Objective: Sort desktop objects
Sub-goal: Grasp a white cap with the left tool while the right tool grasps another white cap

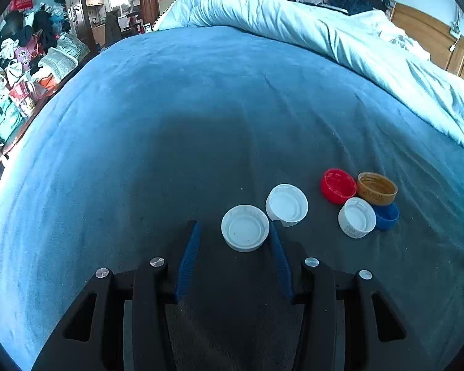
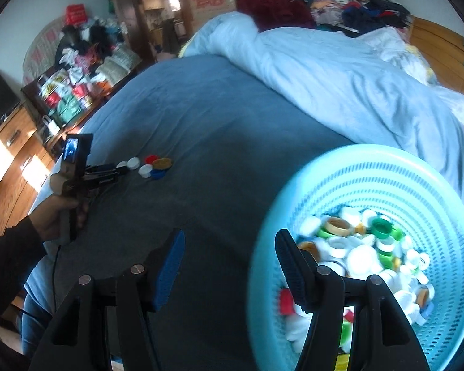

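Observation:
Several bottle caps lie open side up on the blue bedspread. In the left wrist view a white cap [image 1: 245,227] sits between the tips of my open left gripper [image 1: 234,228], close to the right finger. A second white cap [image 1: 286,204] lies just beyond. Further right are a red cap [image 1: 338,185], a brown cap [image 1: 376,188], a white cap [image 1: 357,217] and a blue cap [image 1: 386,215], bunched together. My right gripper [image 2: 229,241] is open and empty, above the rim of a light blue basket [image 2: 386,167] full of caps. The left gripper [image 2: 120,168] shows far left there.
A pale blue duvet [image 1: 324,37] is heaped along the far and right side of the bed. A cluttered shelf [image 1: 18,86] stands off the left edge. A wooden dresser [image 2: 9,160] is at the left in the right wrist view.

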